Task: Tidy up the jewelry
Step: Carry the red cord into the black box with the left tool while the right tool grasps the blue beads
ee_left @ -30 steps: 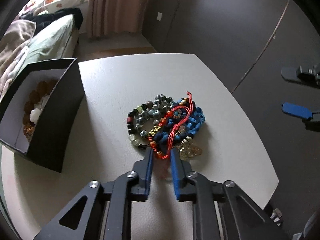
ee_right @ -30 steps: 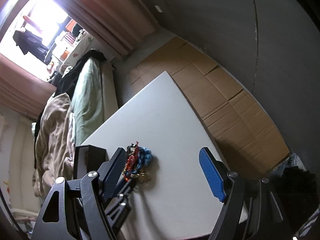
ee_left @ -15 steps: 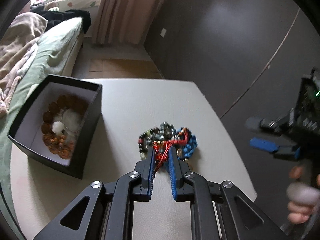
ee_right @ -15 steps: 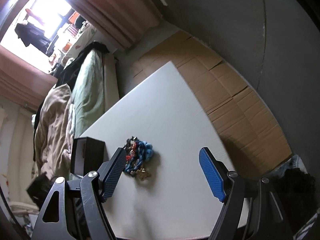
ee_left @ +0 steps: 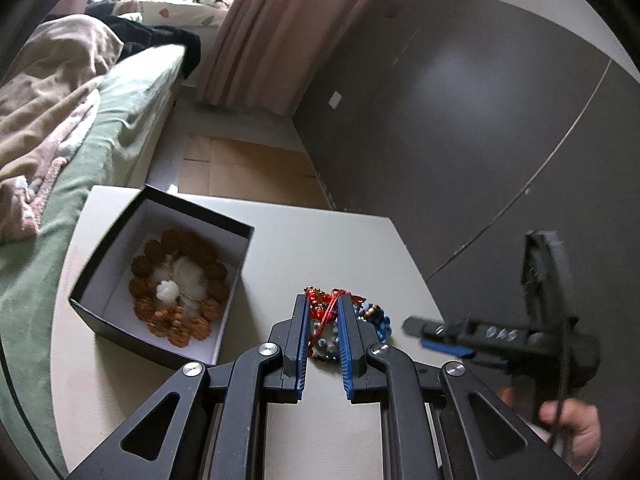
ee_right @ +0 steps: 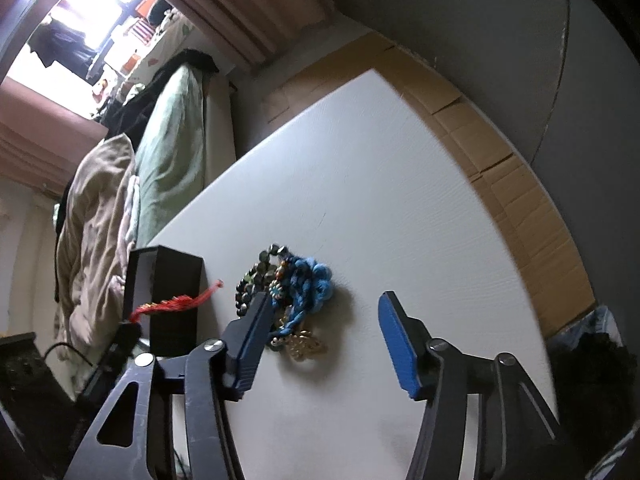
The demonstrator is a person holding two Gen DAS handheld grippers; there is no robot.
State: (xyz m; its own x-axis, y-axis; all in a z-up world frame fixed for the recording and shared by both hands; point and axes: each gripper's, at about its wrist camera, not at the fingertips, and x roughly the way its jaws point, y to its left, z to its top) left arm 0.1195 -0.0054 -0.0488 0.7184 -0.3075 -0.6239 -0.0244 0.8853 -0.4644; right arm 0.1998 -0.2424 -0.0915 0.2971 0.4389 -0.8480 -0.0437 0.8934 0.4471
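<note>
Clearly clamped on a red cord bracelet point(ee_left: 326, 307) by the left gripper point(ee_left: 324, 312), jaws nearly closed with the red strand pinched between the blue pads. Seen from the right wrist view as a red beaded strand point(ee_right: 176, 303) stretched out in front of the black box, off the surface and apart from the pile.

Still lying on the white surface point(ee_right: 380, 184): the remaining jewelry pile point(ee_right: 292, 292), made up of dark beads, a blue knotted bracelet point(ee_right: 314, 286) and a gold-coloured piece point(ee_right: 304, 344) at its near edge. Partly hidden under the left jaws in the left wrist view, with blue beads showing just to the right of them.

Positioned above that pile: the right gripper point(ee_right: 324, 328), jaws partly apart and closing, nothing pressed between the pads. Left pad over the dark beads at the edge of the pile, right pad well clear of it over bare surface. Visible also in the left wrist view at the right edge point(ee_left: 436, 334), with a hand point(ee_left: 568, 424) on its handle.

Standing to the left of the pile: an open black box point(ee_left: 160, 280) with a pale lining, already holding a ring of brown beads point(ee_left: 176, 288) and something white in the middle. Beyond the surface, a bed point(ee_left: 100, 128) with green sheet and rumpled blanket, cardboard on the floor, pink curtains.
</note>
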